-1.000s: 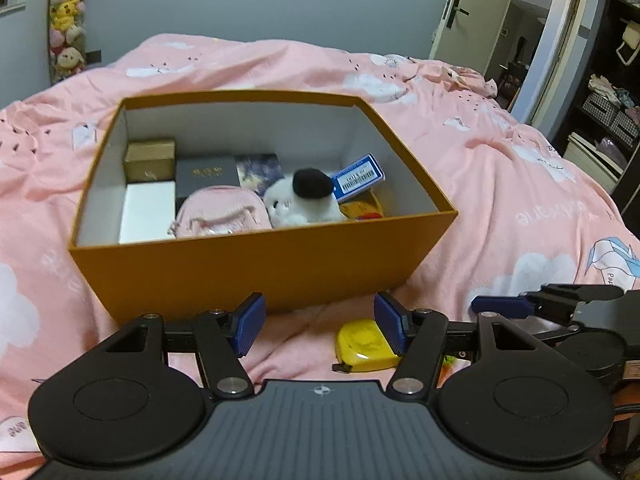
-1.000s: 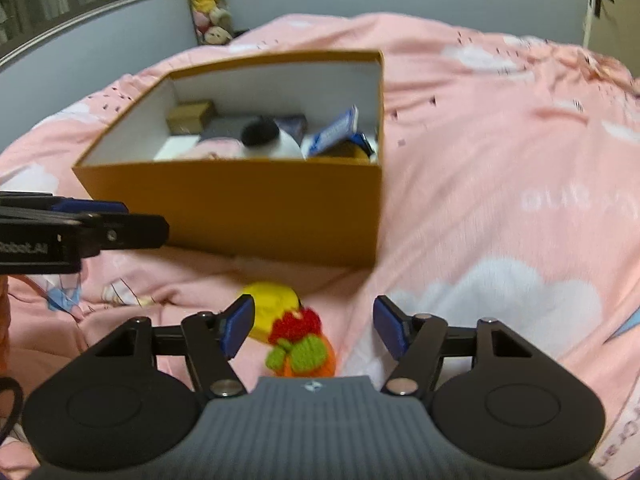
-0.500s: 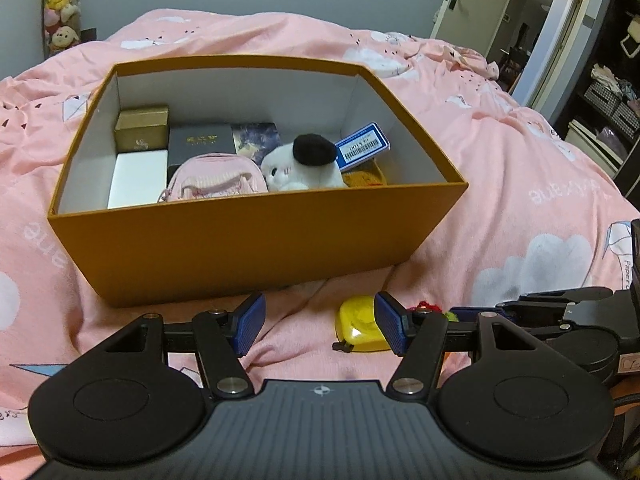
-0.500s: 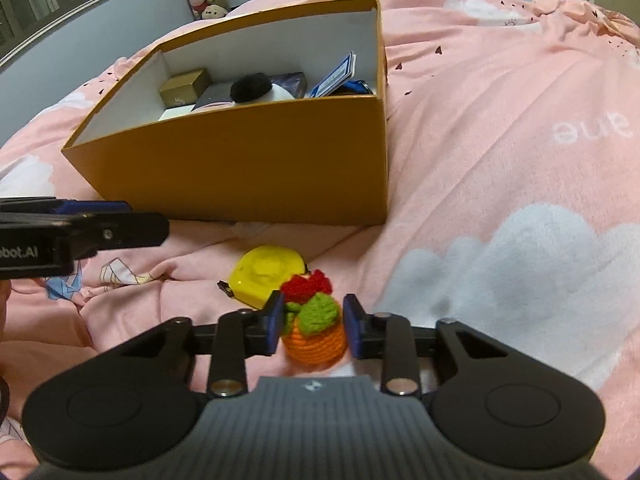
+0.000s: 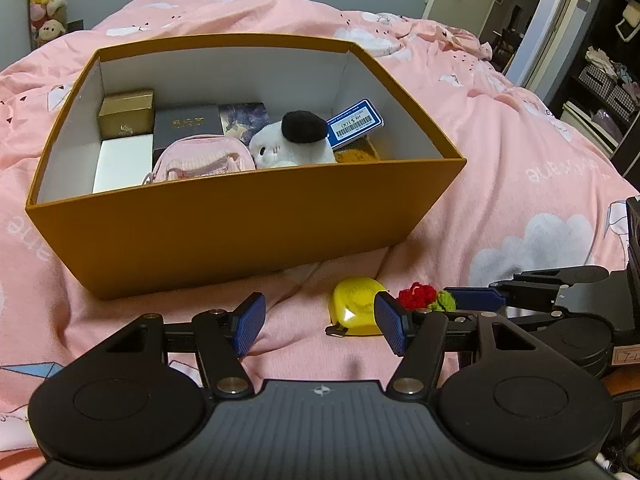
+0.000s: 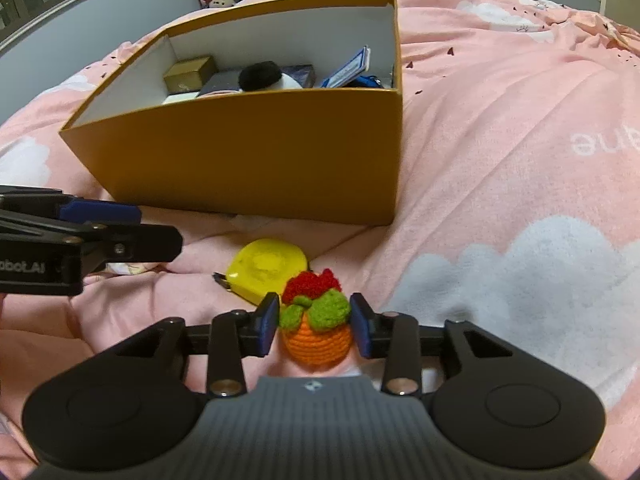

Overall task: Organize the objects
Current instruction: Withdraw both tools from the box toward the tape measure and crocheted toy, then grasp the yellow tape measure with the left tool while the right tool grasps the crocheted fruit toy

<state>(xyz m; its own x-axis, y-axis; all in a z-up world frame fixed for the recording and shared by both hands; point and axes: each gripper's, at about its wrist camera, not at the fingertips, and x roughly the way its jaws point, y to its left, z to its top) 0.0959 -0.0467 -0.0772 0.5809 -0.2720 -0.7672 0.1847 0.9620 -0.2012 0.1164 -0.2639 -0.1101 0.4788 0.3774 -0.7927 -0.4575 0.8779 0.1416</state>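
Most of the sorting looks done to me: the box [image 5: 248,216] on the bed [image 6: 500,128] already holds a gold case [image 5: 126,118], a dark case [image 5: 187,126], a white case [image 5: 122,162], a pink pouch [image 5: 202,160], a white plush [image 5: 294,142] and a blue card [image 5: 354,123]. Two things are left on the bedding in front of the box, near its right end: the crochet toy [image 6: 316,326] and, just beside it, touching or nearly so, the yellow tape measure [image 6: 268,266]. My right gripper [image 6: 315,330] has the toy between its fingers, which stand narrow and are easing apart at this moment; in the right wrist view the pads sit right at the toy's sides with little or no squeeze, so I judge it is not firmly held. The toy seems to rest on the bed, not lifted. My left gripper [image 5: 320,324] hovers over bare bedding with its fingers wide and nothing between them, the tape measure just ahead of its right finger. What remains, as I read it, is to secure the toy, carry it over the near wall and drop it in, then do the same with the tape measure. There looks to be free space at the right end of the box.
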